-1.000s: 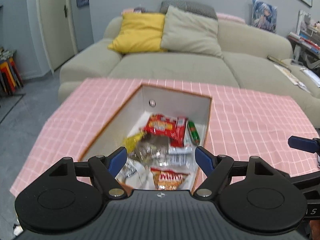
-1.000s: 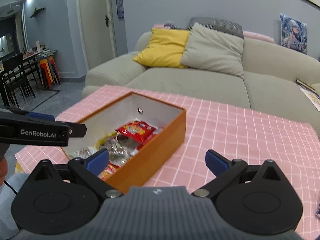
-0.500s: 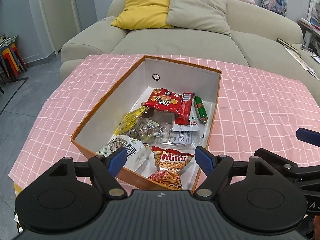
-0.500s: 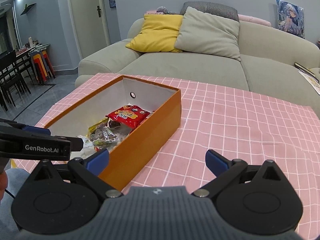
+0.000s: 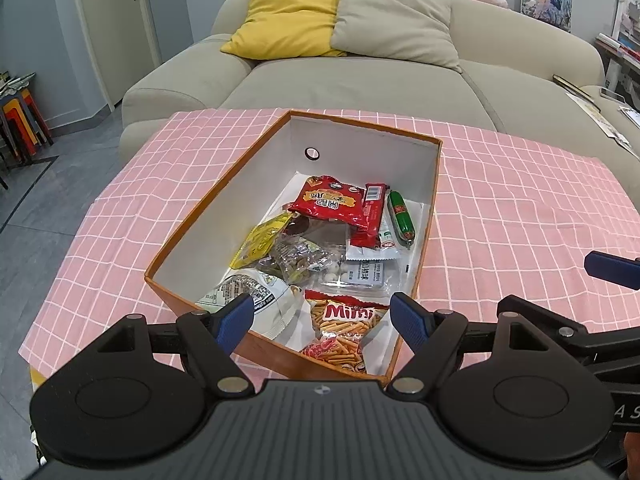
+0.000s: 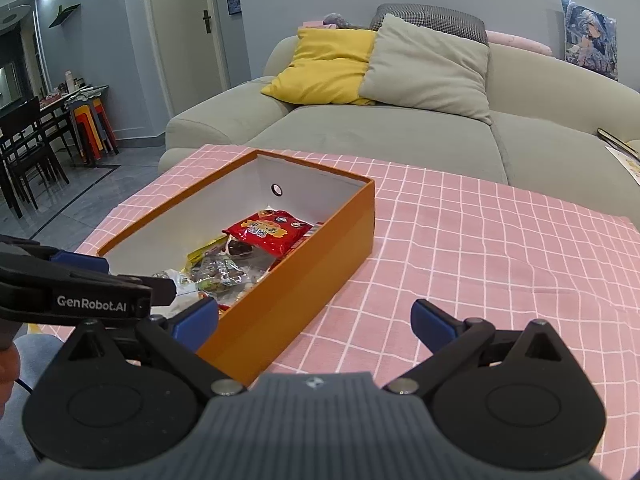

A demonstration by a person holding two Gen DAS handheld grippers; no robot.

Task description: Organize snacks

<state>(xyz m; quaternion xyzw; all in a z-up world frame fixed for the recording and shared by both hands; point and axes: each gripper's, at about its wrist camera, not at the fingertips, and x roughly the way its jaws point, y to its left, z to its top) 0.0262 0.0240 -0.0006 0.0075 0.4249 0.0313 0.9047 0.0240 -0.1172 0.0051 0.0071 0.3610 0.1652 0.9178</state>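
Observation:
An orange box (image 5: 200, 216) with white inner walls stands on the pink checked tablecloth (image 5: 520, 208). It holds several snack packets: a red bag (image 5: 330, 202), a green sausage (image 5: 402, 218), a yellow packet (image 5: 260, 242), a "Mimi" sticks bag (image 5: 346, 330) and a white bag (image 5: 248, 294). My left gripper (image 5: 322, 320) is open and empty, above the box's near end. My right gripper (image 6: 316, 320) is open and empty, over the cloth to the right of the box (image 6: 304, 280). The red bag (image 6: 268, 232) shows in the right wrist view too.
A beige sofa (image 5: 360, 84) with a yellow cushion (image 5: 288, 20) and a grey cushion (image 5: 392, 20) stands behind the table. Papers and books (image 5: 592, 108) lie on its right end. Dark chairs and coloured stools (image 6: 52, 128) stand far left.
Both grippers have risen and tipped down, so the view into the box is steeper. Both stayed open and empty. The snacks have not moved.

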